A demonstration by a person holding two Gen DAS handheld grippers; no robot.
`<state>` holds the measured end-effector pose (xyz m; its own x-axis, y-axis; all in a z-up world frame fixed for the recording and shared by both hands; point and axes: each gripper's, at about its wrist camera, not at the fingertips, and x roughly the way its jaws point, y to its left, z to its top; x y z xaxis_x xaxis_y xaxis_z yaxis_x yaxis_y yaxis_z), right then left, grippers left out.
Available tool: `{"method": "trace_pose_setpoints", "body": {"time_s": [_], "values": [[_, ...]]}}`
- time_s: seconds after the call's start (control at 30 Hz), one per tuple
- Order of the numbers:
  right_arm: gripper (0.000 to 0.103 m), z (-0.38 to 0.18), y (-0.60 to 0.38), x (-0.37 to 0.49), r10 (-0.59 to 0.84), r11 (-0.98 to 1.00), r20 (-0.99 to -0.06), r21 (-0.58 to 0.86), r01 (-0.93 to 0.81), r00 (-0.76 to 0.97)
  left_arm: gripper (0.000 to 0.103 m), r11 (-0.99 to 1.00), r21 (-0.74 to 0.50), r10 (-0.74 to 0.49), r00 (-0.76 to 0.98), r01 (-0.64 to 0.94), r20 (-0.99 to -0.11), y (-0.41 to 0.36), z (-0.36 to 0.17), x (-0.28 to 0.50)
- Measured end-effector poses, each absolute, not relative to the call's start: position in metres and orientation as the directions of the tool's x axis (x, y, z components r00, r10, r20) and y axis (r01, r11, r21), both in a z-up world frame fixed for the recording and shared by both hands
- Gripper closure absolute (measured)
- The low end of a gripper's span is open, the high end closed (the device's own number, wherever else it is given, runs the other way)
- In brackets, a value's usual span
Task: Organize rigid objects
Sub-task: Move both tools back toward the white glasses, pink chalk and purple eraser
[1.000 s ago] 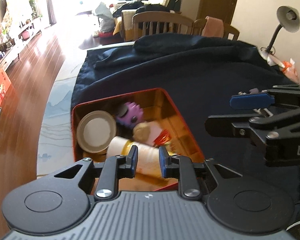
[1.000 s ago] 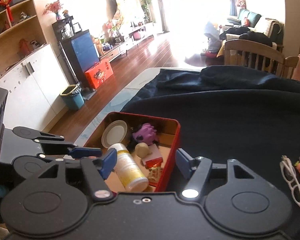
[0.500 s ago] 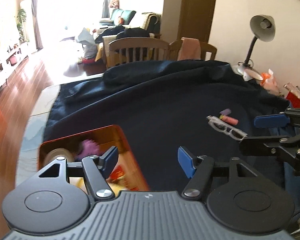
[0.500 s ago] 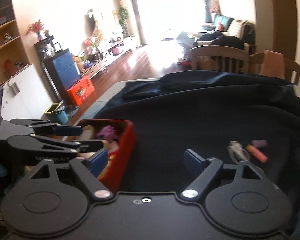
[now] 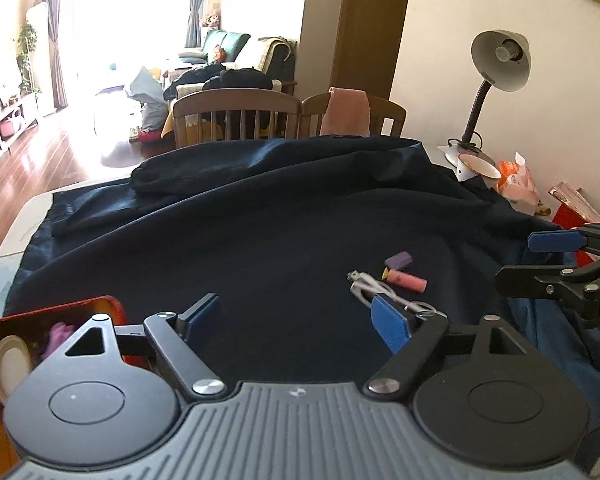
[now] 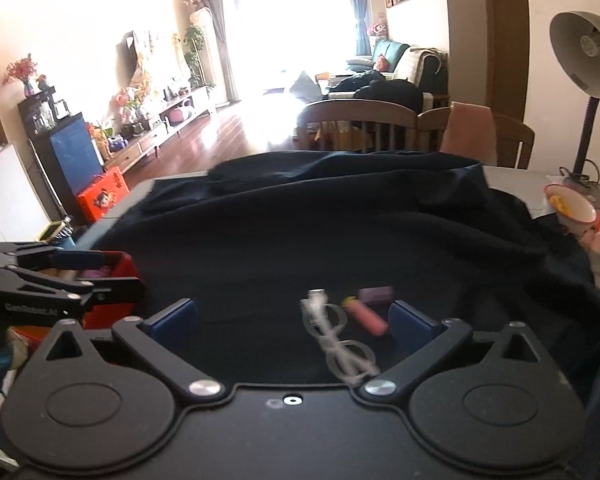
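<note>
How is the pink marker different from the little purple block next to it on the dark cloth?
The pink marker is long, thin and round with a yellow tip; the purple block is short, squat and boxy. The marker lies nearer the white glasses, the block farther back. Both rest loose on the dark cloth.

Sunlit living rm: wood floor (image 6: 204,136), chairs (image 5: 236,118), desk lamp (image 5: 496,76).

Navy cloth (image 5: 260,240), red tin (image 5: 52,312), white glasses (image 6: 340,344), pink-and-yellow highlighter (image 5: 406,279), purple eraser (image 5: 399,259), grey lamp (image 5: 500,60), blue gripper pads (image 5: 390,322).
</note>
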<state>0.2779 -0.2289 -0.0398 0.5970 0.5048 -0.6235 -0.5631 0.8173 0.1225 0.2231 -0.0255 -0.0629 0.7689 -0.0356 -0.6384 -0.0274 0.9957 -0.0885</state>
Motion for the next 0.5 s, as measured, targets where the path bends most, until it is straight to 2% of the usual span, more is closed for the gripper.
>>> {"method": "trace_pose_setpoints", "body": {"time_s": [0.13, 0.27, 0.5], "values": [[0.001, -0.050, -0.242, 0.297, 0.494, 0.810, -0.636, 0.088, -0.580, 0.593, 0.021, 0.997, -0.075, -0.028, 0.771, -0.026, -0.636, -0.042, -0.068, 0.241], [0.001, -0.061, -0.249, 0.318, 0.483, 0.802, -0.654, 0.063, -0.594, 0.582, 0.021, 0.992, -0.122, -0.077, 0.758, -0.003, -0.648, -0.052, -0.074, 0.257], [0.003, -0.079, -0.259, 0.346, 0.489, 0.772, -0.691, 0.058, -0.634, 0.533, 0.020, 0.987, -0.161, -0.109, 0.702, -0.009, -0.704, -0.073, -0.090, 0.287]]}}
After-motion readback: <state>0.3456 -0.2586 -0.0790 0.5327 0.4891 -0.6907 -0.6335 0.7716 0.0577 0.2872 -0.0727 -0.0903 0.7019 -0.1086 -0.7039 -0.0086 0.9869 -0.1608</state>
